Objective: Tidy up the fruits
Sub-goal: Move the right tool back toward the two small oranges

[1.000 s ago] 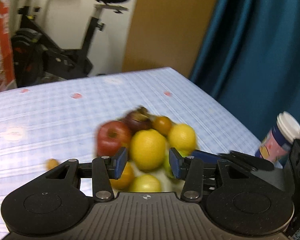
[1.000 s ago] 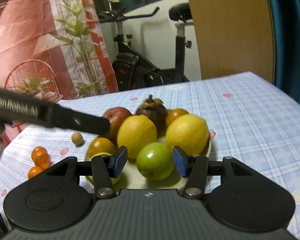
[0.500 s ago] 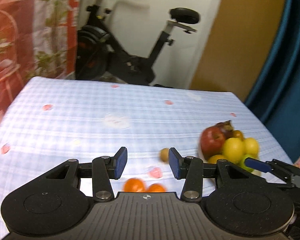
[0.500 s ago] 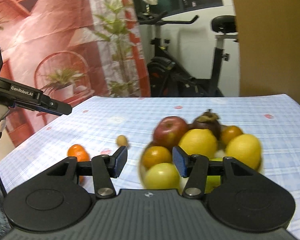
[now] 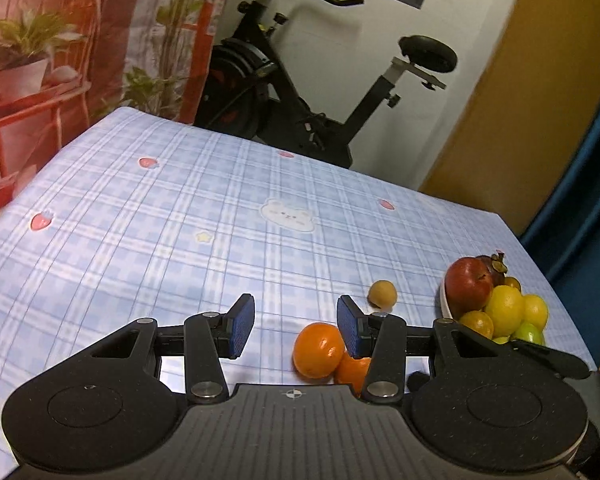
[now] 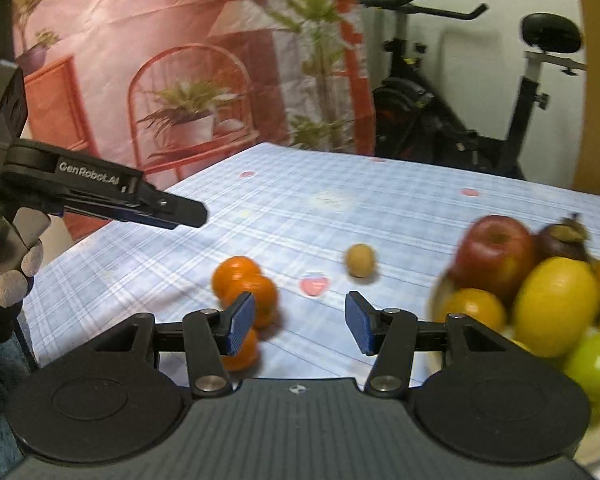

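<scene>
On checked cloth (image 5: 148, 240), round glossy oranges (image 5: 318, 350) btwn parted left tongs (image 5: 296, 326).

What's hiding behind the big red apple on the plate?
Behind the red apple sits a dark purple mangosteen with a brown leafy cap, on the plate. The apple and a yellow lemon cover its lower part, so anything farther back is hidden.

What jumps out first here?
The piled fruit plate at the table's right edge: red apple, lemons, green fruit. Next, loose oranges on the checked cloth by the open left claw, with a small tan fruit beyond.
</scene>
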`<state>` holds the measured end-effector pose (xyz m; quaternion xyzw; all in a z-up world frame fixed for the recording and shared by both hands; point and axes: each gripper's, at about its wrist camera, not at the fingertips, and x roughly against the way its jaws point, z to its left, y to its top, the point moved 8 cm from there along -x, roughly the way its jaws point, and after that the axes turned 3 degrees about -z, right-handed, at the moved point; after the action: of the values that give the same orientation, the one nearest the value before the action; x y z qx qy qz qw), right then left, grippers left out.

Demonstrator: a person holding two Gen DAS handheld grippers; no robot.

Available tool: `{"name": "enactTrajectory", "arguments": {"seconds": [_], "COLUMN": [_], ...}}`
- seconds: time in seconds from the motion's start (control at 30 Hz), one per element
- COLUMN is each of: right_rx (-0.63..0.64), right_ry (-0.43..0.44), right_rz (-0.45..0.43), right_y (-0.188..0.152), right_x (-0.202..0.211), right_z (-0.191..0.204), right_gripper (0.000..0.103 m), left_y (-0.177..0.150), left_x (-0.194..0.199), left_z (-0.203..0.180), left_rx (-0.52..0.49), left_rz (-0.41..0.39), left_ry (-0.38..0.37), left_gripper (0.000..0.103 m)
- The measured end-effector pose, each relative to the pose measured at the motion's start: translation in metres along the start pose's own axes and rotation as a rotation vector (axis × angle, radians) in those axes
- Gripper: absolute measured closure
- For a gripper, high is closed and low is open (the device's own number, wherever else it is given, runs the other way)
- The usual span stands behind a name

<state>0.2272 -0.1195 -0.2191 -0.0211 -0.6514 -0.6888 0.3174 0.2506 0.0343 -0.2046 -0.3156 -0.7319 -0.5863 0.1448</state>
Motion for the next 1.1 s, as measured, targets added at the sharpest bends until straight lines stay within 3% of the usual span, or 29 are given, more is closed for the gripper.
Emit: {"name": "enactTrajectory", "arguments": {"seconds": [0.2, 0.33, 0.8, 0.93, 1.1], "right_rx": [0.030, 0.054, 0.043, 0.076, 0.151], "right_ry": [0.053, 0.058, 0.046, 0.061, 0.112], "right_rz": [-0.007, -0.001, -0.004, 0.003, 0.027], "right_y": [-0.002, -0.013, -0.015, -0.006, 0.005], "right_x": [-0.013, -0.010, -0.007, -0.014, -0.033], "right_z": [0.022, 0.029, 0.024, 0.026, 0.037], "right_gripper": [0.049, 0.049, 0.049, 0.049, 0.046], "left_y": [-0.006, -0.012, -0.026, -0.021, -0.005], "left_x": [0.009, 0.009, 0.002, 0.001, -0.001], "left_z": [0.003, -0.004, -0.006, 0.002, 0.027], "left_rx": [0.018, -0.030, -0.042, 0.006, 0.148], "left_rz": [-0.045, -0.057, -0.011, 0.003, -0.006], "left_ry": [-0.001, 0.002, -0.034, -0.042, -0.067], "left_gripper": [0.055, 0.055, 0.055, 0.055, 0.055]}}
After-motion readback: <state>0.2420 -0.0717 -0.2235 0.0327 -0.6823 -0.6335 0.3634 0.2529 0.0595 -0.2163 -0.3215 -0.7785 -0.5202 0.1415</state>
